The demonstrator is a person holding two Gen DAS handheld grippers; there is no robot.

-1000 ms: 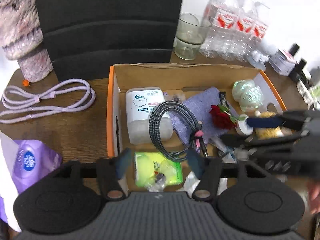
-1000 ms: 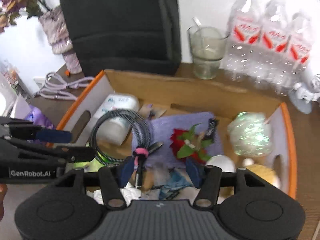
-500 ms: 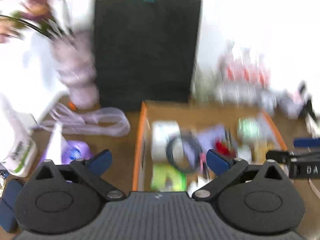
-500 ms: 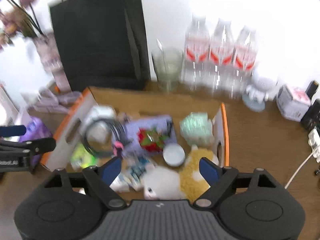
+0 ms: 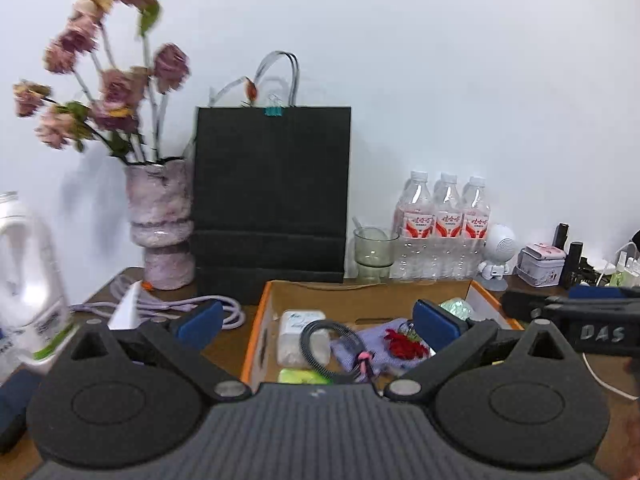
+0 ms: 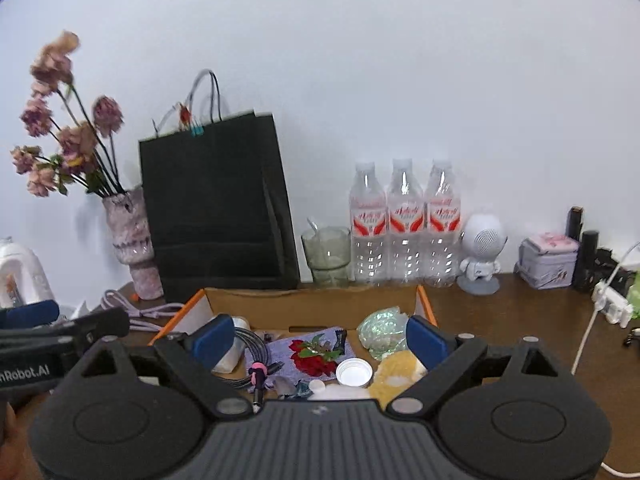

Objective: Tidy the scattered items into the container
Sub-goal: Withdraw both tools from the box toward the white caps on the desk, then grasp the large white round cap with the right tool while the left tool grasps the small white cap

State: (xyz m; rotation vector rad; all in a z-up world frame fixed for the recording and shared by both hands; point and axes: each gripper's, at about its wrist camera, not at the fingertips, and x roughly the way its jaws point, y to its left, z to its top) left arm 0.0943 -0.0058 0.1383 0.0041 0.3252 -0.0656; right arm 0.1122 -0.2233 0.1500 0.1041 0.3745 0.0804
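Note:
A cardboard box [image 5: 256, 332] with orange edges sits on the brown table. Inside lie a black braided cable coil [image 5: 316, 344], a purple cloth [image 5: 376, 344], a red rose [image 5: 404, 346], a white bottle [image 5: 298, 334] and a green packet [image 5: 300, 376]. The right wrist view adds the box's back wall [image 6: 312, 306], an iridescent ball [image 6: 380, 330], a white lid [image 6: 354, 372] and a yellow sponge [image 6: 400, 372]. My left gripper [image 5: 316, 324] hangs open in front of the box, holding nothing. My right gripper [image 6: 320, 338] is opening, nothing between its pads. A lilac cable [image 5: 192, 304] lies left of the box.
Behind the box stand a black paper bag [image 5: 272, 200], a vase of dried flowers [image 5: 160, 220], a glass cup [image 5: 372, 252] and three water bottles [image 5: 440, 232]. A white jug [image 5: 28, 280] is at far left. A white figurine [image 6: 482, 248], a tin [image 6: 548, 256] and a power strip [image 6: 612, 304] sit right.
Both grippers have drawn back from over the box and tilted upward, so the wall and bag now fill the views. Both pairs of jaws have spread much wider.

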